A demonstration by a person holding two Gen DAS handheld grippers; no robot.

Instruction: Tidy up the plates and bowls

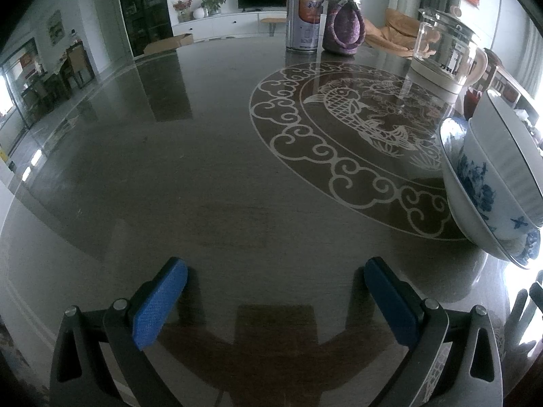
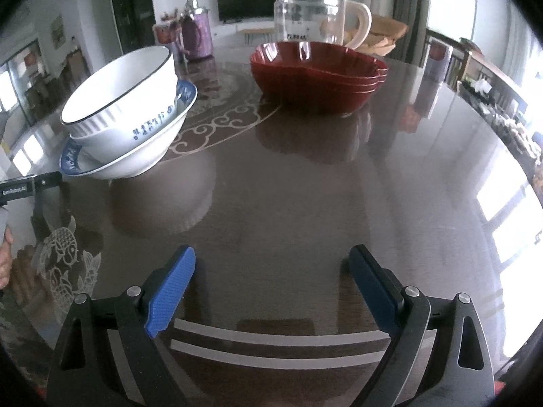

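A stack of white bowls with blue patterns sits on the dark glass table, left of centre in the right wrist view; a ribbed white bowl with a dark rim is on top. The same stack shows at the right edge of the left wrist view. Stacked red plates lie further back, in front of a glass kettle. My left gripper is open over bare table, well left of the bowls. Also open and holding nothing, my right gripper hovers near the table's front edge.
A glass kettle stands behind the red plates. A tin can and a purple-sleeved flask stand at the table's far side. A person's hand and part of the other gripper show at the left edge of the right wrist view.
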